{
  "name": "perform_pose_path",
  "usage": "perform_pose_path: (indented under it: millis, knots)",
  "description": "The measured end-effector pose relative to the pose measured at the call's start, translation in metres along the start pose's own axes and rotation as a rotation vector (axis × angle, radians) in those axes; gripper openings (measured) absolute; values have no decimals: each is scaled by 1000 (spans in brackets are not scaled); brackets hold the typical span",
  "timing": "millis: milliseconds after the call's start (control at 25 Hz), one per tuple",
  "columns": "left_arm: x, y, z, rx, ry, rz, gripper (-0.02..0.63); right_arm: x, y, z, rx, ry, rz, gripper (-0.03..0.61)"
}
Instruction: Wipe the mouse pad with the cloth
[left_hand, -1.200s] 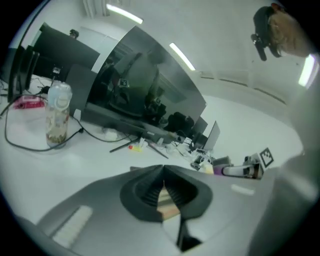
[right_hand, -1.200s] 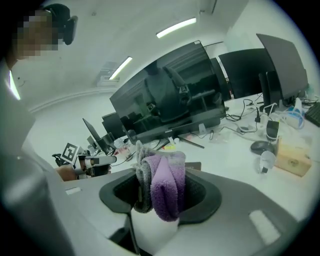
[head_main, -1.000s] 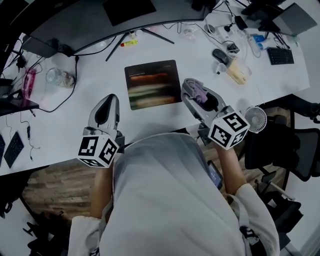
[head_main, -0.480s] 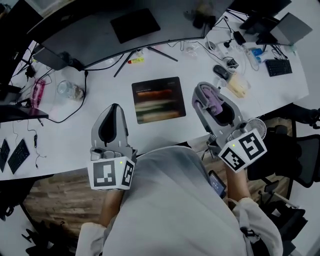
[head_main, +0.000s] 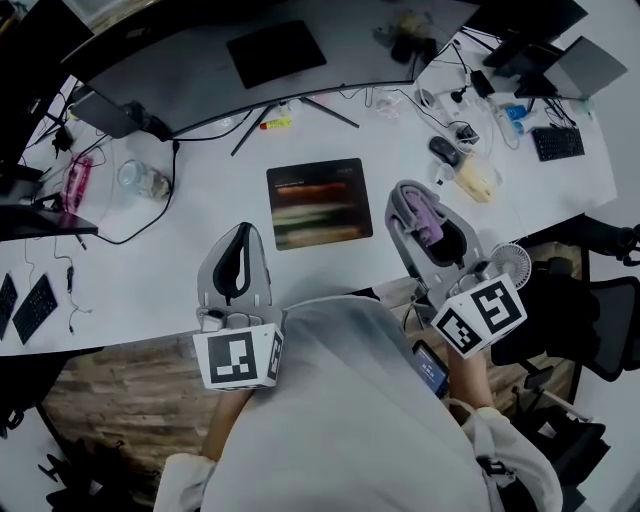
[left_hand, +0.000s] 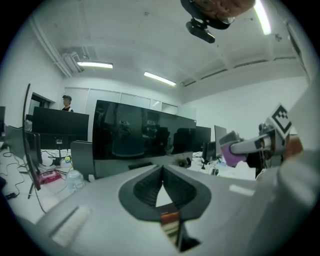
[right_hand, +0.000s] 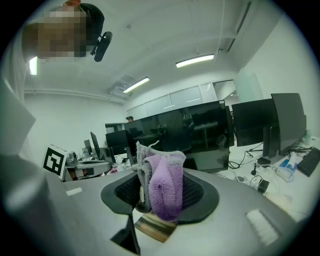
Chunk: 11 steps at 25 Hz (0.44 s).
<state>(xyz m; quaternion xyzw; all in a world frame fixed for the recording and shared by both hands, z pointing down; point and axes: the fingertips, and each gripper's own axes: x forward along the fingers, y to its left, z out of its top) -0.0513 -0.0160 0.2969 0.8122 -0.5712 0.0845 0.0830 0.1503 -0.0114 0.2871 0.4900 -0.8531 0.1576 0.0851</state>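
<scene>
Right gripper (head_main: 403, 192) backed off pad (head_main: 320, 203), fingers (right_hand: 202, 192) pinching cloth (right_hand: 162, 187).

The mouse pad (head_main: 319, 203), a dark rectangle with blurred orange and green bands, lies flat on the white desk (head_main: 180, 250) in front of the curved monitor (head_main: 180, 75). The purple and grey cloth (head_main: 428, 215) is bunched between the right gripper's (head_main: 412, 200) jaws, in front of the monitor's right end

One mouse pad (head_main: 319, 203), one cloth (head_main: 426, 214), one mouse (head_main: 444, 151), one fan (head_main: 514, 263) — two tongs (left tongs (head_main: 243, 229), right tongs (head_main: 406, 189)).
</scene>
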Motion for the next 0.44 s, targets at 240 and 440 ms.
perform_pose_path:
  millis: [240, 440]
  knots:
    - [0, 5, -4, -38, 19, 1, 0, 1, 2, -5, 7, 10, 4, 187]
    - [3, 8, -10, -32, 18, -21, 0, 6, 7, -12, -10, 6, 35, 189]
